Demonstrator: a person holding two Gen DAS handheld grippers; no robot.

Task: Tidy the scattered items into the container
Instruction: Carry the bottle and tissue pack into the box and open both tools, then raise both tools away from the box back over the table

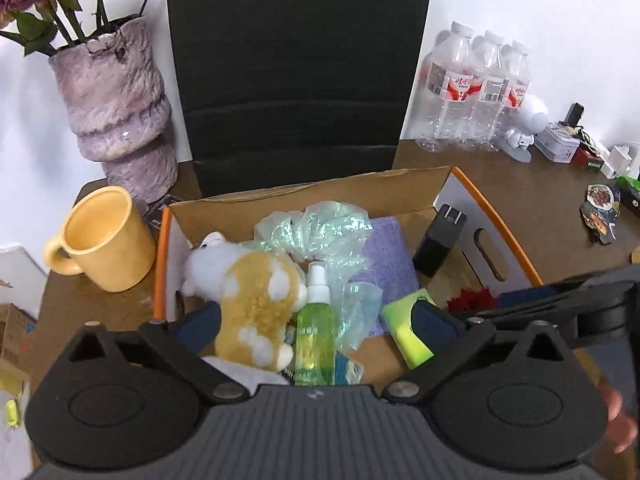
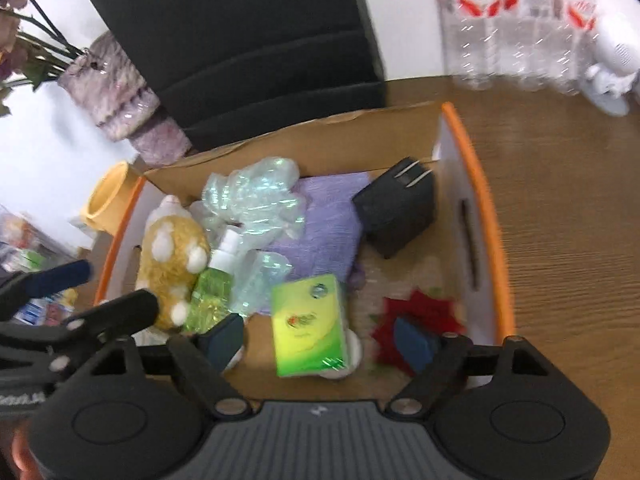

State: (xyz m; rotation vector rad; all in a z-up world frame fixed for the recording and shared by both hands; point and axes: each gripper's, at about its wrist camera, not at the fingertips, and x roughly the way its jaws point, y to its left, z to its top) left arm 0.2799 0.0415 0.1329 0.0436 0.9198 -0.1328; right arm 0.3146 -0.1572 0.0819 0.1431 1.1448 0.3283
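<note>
Both tongs, left [image 1: 316, 320] and right [image 2: 320, 338], hung wide and empty over the box [image 2: 476, 184], drop done, next wanting another stray from the table [image 2: 560, 208].

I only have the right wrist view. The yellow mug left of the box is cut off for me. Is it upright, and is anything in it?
Observer: The yellow mug stands upright on the table, outside the cardboard box, and looks empty.
Operator: Anything loose past the water bottles?
Observer: Yes, a small tin and snack packets lie on the table to the right of the water bottles.
</note>
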